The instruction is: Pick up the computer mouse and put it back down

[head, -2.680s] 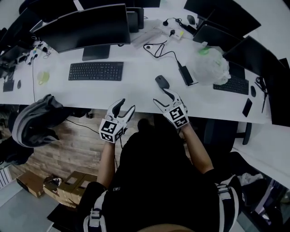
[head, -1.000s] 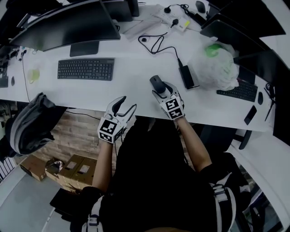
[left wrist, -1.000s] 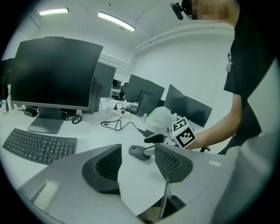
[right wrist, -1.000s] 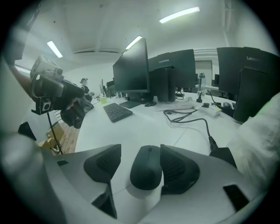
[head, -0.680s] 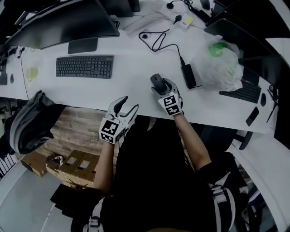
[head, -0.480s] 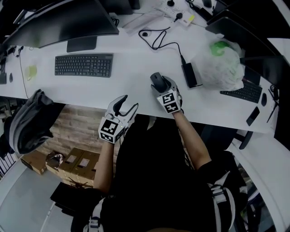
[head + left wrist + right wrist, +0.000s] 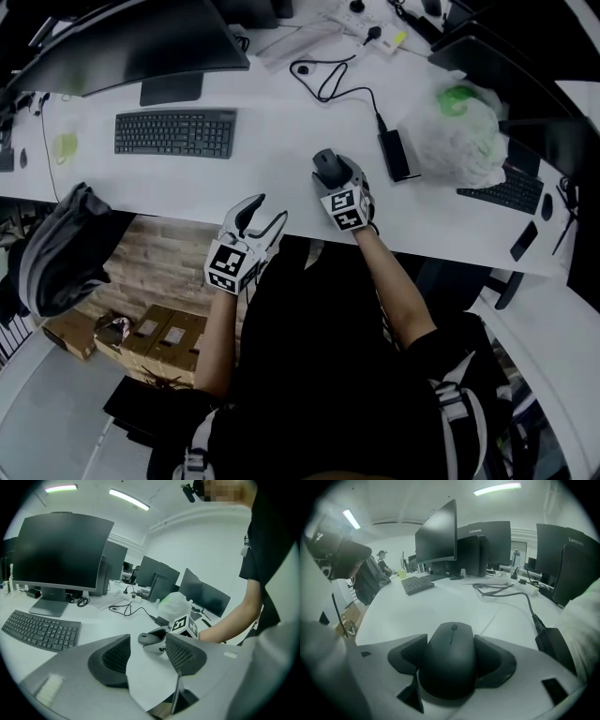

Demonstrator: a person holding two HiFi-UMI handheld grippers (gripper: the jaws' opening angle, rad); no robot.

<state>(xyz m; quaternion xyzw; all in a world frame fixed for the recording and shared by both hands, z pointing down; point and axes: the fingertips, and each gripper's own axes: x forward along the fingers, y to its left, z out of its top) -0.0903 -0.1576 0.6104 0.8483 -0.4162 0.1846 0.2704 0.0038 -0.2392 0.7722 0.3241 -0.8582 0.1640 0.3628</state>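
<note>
The right gripper's [image 7: 450,645] fingers are opening round the computer mouse [image 7: 451,667] — it seems to rest on the table [image 7: 417,611]. The left gripper [image 7: 147,644] waits, fingers apart, empty.

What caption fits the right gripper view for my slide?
Right gripper, jaws opening, straddles the black computer mouse resting on the white desk.

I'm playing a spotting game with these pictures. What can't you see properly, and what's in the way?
- Contents of the white bag: head view, its cloudy plastic hides them.
- Letters on the keyboard: head view, too small.
- Near end of the mouse: head view, covered by the right tool, whose jaws are opening with the mouse between them.
- The distant person: right gripper view, too small.
</note>
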